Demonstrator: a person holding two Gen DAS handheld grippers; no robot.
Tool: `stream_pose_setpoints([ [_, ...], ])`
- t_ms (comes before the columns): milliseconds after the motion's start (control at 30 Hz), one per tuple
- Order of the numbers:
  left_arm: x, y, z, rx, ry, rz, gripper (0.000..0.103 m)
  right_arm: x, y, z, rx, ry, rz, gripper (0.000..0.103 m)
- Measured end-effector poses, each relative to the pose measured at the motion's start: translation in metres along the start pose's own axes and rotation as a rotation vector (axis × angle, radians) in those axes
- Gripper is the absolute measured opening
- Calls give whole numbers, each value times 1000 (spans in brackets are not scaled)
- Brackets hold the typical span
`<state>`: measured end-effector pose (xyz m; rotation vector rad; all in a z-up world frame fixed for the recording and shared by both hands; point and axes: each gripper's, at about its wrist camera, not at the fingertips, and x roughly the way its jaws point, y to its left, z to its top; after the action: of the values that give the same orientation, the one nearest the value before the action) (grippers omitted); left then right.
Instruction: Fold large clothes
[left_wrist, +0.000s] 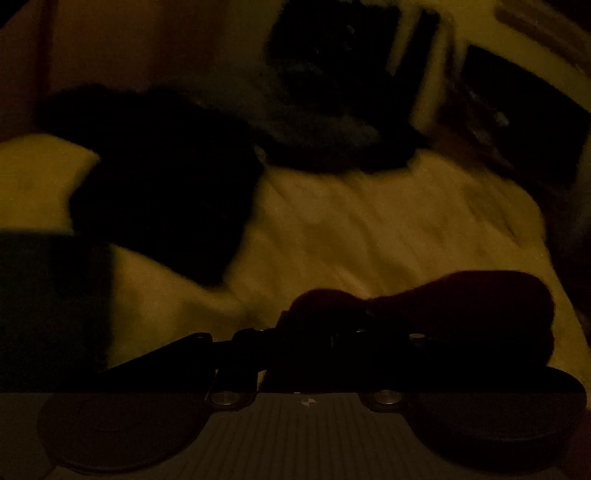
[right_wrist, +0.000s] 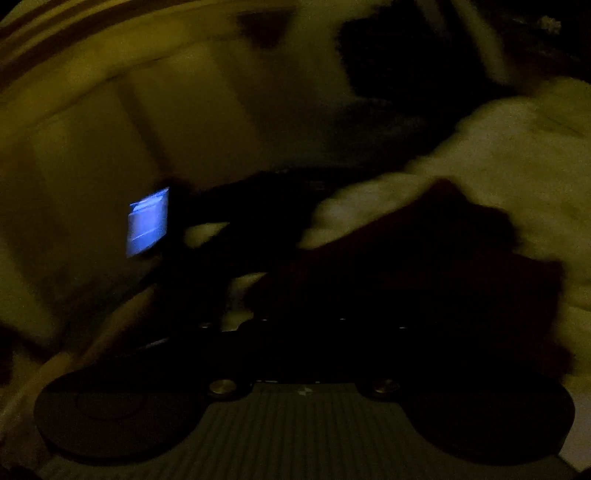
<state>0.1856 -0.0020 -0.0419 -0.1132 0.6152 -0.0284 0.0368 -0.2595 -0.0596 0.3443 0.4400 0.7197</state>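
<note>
Dark garment (left_wrist: 166, 192): heaped on pale bedding (left_wrist: 369, 229) — folds lost in gloom.
Left gripper (left_wrist: 280, 343): jaws' state unreadable, blurred.
Right gripper (right_wrist: 295, 325): jaws together — anything between them hidden by dark cloth (right_wrist: 424, 266).

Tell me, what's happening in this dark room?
A person is working with a handheld gripper in each hand over a pale bed sheet, folding clothes. A dark garment lies on the sheet ahead of the left gripper, and a dark reddish cloth sits right at its jaws. The right gripper is shut, with dark cloth bunched at its tip. A small screen glows blue. Everything is dim and blurred.
</note>
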Motion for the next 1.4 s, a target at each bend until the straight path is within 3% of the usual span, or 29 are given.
stream_pose_setpoints([
  [67, -10, -6, 2, 50, -116, 117, 85, 6, 25, -7, -98, 73, 133, 10],
  [100, -12, -3, 3, 41, -150, 169, 88, 13, 32, -13, -114, 152, 234, 10],
  [167, -7, 9, 4, -12, -129, 246, 99, 25, 39, -27, -95, 297, 440, 7],
  [200, -1, 16, 3, -40, -91, 263, 101, 26, 45, -34, -136, 315, 437, 9],
  [267, 8, 25, -5, -64, -44, 258, 103, 22, 48, -38, -202, 287, 320, 20],
  [300, 9, 24, -10, -35, -39, 256, 103, 19, 41, -34, -172, 271, 307, 20],
  [333, 8, 22, -13, -1, -38, 255, 103, 16, 30, -29, -113, 245, 304, 29],
  [367, 4, 18, -17, 32, -38, 254, 103, 11, 18, -22, -44, 209, 289, 52],
  [433, -6, 7, -19, 75, -44, 213, 103, -4, -2, -11, 52, 115, 217, 84],
  [467, -15, 1, -21, 91, -64, 184, 103, -13, -12, -5, 83, 57, 155, 89],
  [567, -48, -9, -22, 148, -141, 99, 103, -34, -38, 10, 125, -39, -27, 89],
  [633, -60, -11, -20, 174, -140, 67, 103, -48, -59, 17, 198, -104, -186, 92],
  [667, -65, -10, -19, 176, -125, 47, 103, -52, -73, 18, 275, -116, -218, 93],
  [733, -72, -5, -19, 141, -70, -39, 103, -54, -102, 11, 465, -103, -154, 90],
  [833, -74, 1, -25, 85, 15, -167, 103, -44, -118, -3, 623, -62, -61, 69],
  [933, -72, 0, -34, 84, 51, -140, 103, -19, -129, -5, 718, -29, 34, 63],
  [1000, -72, 2, -35, 91, 69, -109, 103, 8, -131, -9, 742, 27, 51, 47],
  [1067, -79, 7, -33, 83, 61, -109, 103, 27, -126, -16, 683, 69, -12, 7],
  [1167, -93, 21, -33, 61, 41, -108, 103, 18, -117, -18, 695, 5, 7, 6],
  [1233, -100, 33, -35, 40, 71, -108, 103, 5, -108, -12, 677, -57, 18, 5],
  [1300, -105, 42, -37, -13, 118, -157, 103, -4, -94, 0, 579, -25, 0, 7],
  [1333, -108, 46, -40, -51, 143, -191, 103, -4, -89, 3, 538, 27, -8, 16],
  [1367, -109, 47, -44, -87, 172, -221, 103, -6, -87, 3, 528, 74, -24, 48],
  [1400, -110, 44, -49, -99, 202, -234, 103, -14, -82, -1, 529, 68, -81, 68],
])
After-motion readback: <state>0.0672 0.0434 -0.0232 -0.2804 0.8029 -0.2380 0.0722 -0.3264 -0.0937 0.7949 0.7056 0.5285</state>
